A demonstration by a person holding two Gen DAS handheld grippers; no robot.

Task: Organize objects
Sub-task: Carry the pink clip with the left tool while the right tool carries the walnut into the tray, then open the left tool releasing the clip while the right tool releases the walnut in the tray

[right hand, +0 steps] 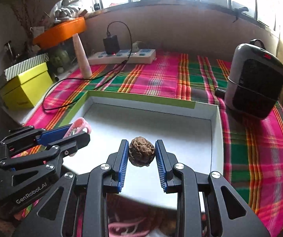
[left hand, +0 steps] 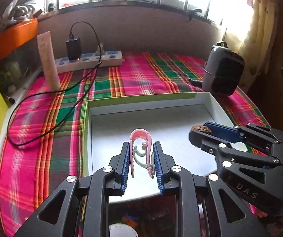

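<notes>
Walnut point(right hand: 141, 153) is sitting pinched between the blue pads of my right hand-held gripper point(right hand: 141, 150), held above the white floor of the shallow box point(right hand: 216, 134), toward its right side. Over in my left hand-held gripper point(left hand: 141, 154) I am clamping a pink plastic clip point(left hand: 140, 138) with a pale green hooked piece tangled inside it; the pink loop is sticking out past the fingertips, and the pads are pressing on its two sides. This clip is also hanging over the box floor, nearer the box's left wall.

Both hand-held grippers are pointing down and away from me, side by side, left one beside the green-edged left rim, right one a little further right. Seen from the left wrist, the walnut is peeking out from the right tool's tips as a small brown lump.

The box is lying on a pink, green and orange plaid cloth point(left hand: 137, 75) covering the surface. Far behind it a white power strip point(left hand: 90, 61) is carrying a black charger point(left hand: 73, 48), whose black cable point(left hand: 48, 106) is looping left across the cloth. A tall pale tube point(left hand: 48, 61) is standing near the strip. At the far right a grey and black heater-like device point(right hand: 255, 81) is standing just beside the box's far right corner. A yellow box point(right hand: 27, 86) is sitting at the far left.
</notes>
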